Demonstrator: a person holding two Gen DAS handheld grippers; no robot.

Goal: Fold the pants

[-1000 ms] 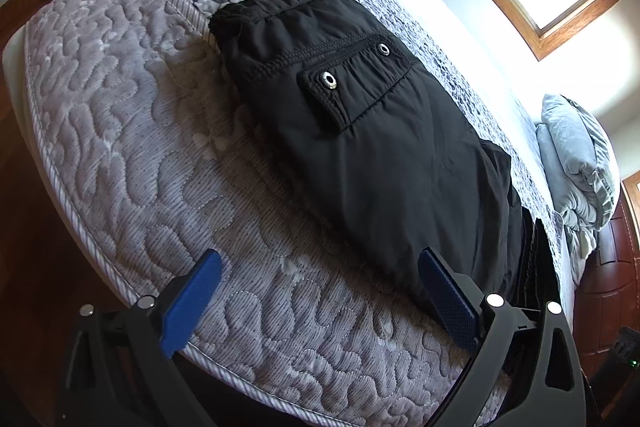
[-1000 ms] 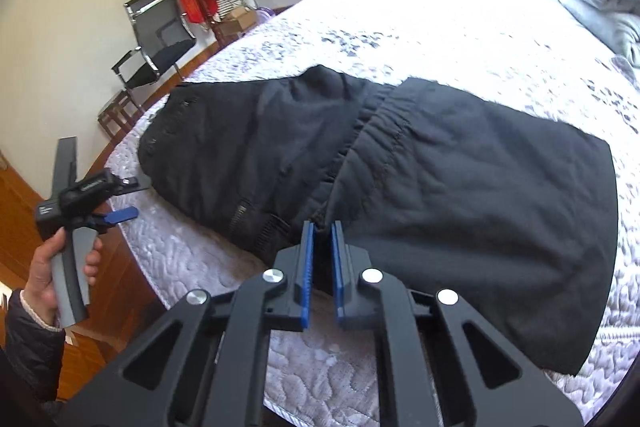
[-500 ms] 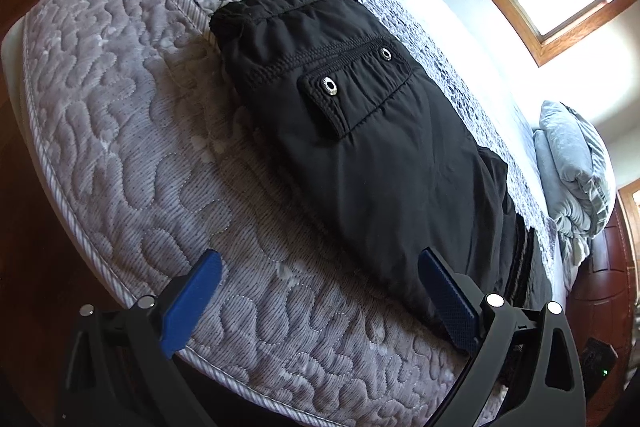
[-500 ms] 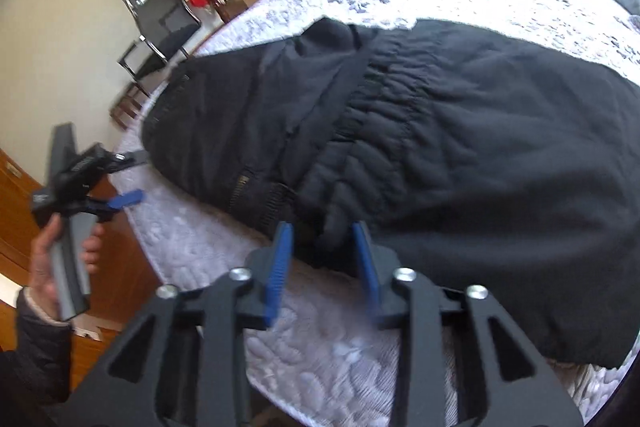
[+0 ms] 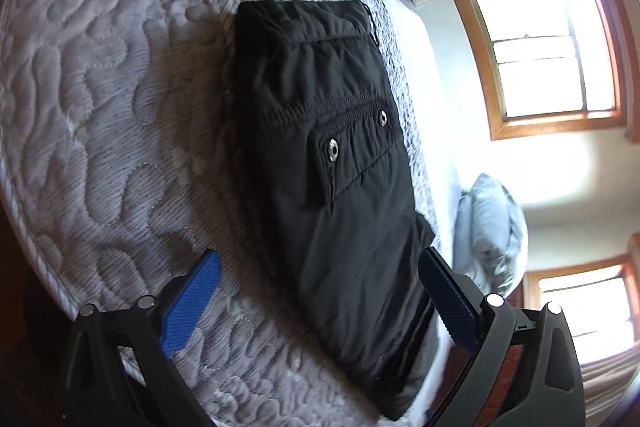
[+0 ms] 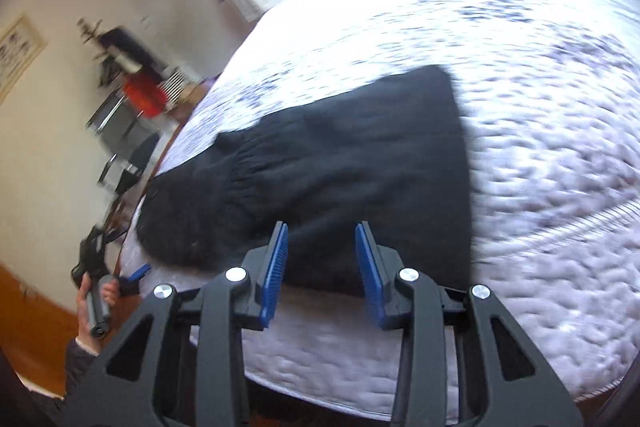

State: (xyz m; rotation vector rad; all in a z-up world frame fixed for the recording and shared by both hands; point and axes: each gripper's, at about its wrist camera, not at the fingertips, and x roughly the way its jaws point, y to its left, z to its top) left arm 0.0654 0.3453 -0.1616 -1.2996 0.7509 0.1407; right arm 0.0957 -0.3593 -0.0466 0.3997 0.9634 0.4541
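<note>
Meanwhile the black pants [image 5: 320, 167] lay folded flat on the quilted mattress [image 5: 100, 107], close to its near edge. Over that edge the left gripper [image 5: 320, 291] stood wide and gripped nothing. The right gripper [image 6: 322, 271] hung partly spread, nothing between its blue pads [image 6: 276, 267], above the pants' near border.

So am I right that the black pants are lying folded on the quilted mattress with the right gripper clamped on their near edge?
Not quite: the right gripper is open and grips nothing, as the right wrist view shows. The black pants do lie folded on the quilted mattress.
</note>
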